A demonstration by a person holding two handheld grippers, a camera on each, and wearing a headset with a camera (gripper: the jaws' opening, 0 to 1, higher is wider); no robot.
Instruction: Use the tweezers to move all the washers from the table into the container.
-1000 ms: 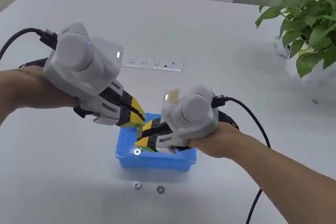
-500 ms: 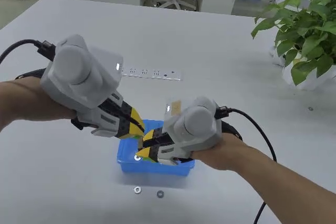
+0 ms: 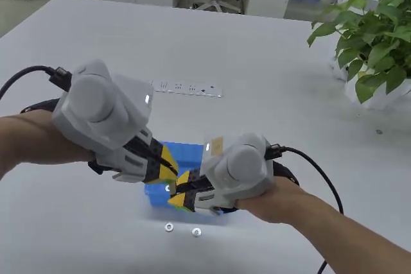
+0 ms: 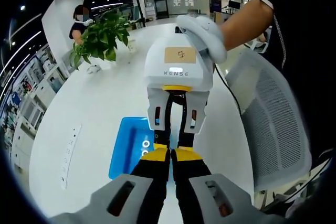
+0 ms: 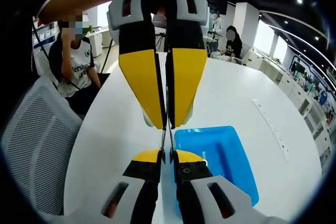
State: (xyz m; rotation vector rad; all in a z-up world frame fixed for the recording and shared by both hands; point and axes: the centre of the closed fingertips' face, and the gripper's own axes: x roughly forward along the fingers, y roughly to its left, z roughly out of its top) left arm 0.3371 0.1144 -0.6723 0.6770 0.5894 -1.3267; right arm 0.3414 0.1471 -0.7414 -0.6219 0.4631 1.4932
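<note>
At container [image 3: 188, 153] edge, left claw [image 3: 168, 162], right claw [image 3: 180, 190] clamp tweezers [image 5: 164, 141].

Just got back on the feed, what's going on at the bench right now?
The person's left gripper and right gripper meet tip to tip over the blue plastic container. The jaws of both look closed on the thin metal tweezers between them. Two small metal washers lie inside the container. Two loose washers sit on the white table just in front of it, not yet moved.
</note>
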